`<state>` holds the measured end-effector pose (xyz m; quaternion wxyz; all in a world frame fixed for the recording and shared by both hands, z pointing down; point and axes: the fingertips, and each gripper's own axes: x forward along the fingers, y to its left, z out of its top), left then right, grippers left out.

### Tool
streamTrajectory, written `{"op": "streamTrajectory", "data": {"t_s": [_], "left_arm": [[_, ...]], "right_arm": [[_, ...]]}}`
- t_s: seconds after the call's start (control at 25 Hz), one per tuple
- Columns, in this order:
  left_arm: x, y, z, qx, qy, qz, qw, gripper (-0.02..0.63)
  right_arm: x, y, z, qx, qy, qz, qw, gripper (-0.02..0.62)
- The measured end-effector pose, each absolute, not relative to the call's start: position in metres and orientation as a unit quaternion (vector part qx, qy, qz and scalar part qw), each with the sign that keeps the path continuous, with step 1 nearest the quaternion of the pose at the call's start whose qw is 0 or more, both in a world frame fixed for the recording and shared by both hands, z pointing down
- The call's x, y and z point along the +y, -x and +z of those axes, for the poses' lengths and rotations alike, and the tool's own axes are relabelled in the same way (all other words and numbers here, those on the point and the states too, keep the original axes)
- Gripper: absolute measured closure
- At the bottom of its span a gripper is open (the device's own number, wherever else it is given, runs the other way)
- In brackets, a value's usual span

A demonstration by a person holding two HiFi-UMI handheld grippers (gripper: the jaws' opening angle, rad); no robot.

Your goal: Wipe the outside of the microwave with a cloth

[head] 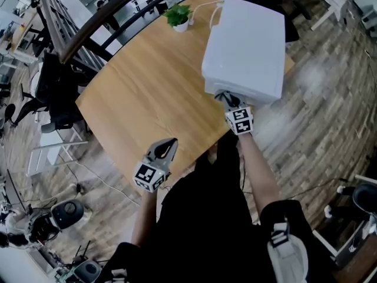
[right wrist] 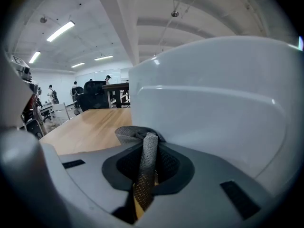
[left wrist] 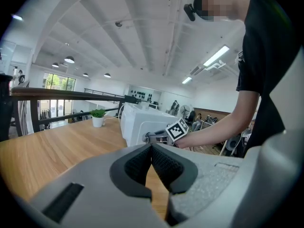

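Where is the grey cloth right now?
The grey woven cloth is pinched in the right hand-held gripper, against the white microwave's near face, head view centre-right.

A pale wooden table [head: 147,93] stands on a grey-brown plank floor [head: 330,117]; a dark curved railing [head: 100,22] runs along its far side, a small potted plant [head: 178,15] near that edge; a black office chair [right wrist: 95,96] stands beyond; the white beamed ceiling [left wrist: 142,32] carries strip lights [right wrist: 60,31]; bright windows [left wrist: 59,82] show far off.

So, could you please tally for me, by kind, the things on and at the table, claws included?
microwave: 1
potted plant: 1
cloth: 1
claws: 2, left claw shut and empty, right claw shut on the cloth
total: 5
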<state>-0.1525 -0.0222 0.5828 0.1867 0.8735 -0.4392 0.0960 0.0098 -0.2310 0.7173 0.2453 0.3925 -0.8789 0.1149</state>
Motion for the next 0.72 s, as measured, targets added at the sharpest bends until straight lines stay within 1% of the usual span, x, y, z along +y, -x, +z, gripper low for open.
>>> {"op": "streamTrajectory", "data": {"t_s": [0.4,0.72], "left_arm": [[-0.039,0.125,0.583,-0.399,-0.893,0.099,0.184,0.603],[-0.047,0.106,0.581,-0.378,-0.902,0.102,0.181,0.603]], "right_arm": [[-0.225,-0.068,0.721,-0.853,-0.442,0.137,0.241,0.558],[-0.217,-0.122,0.728,-0.83,-0.472,0.137,0.263,0.558]]}}
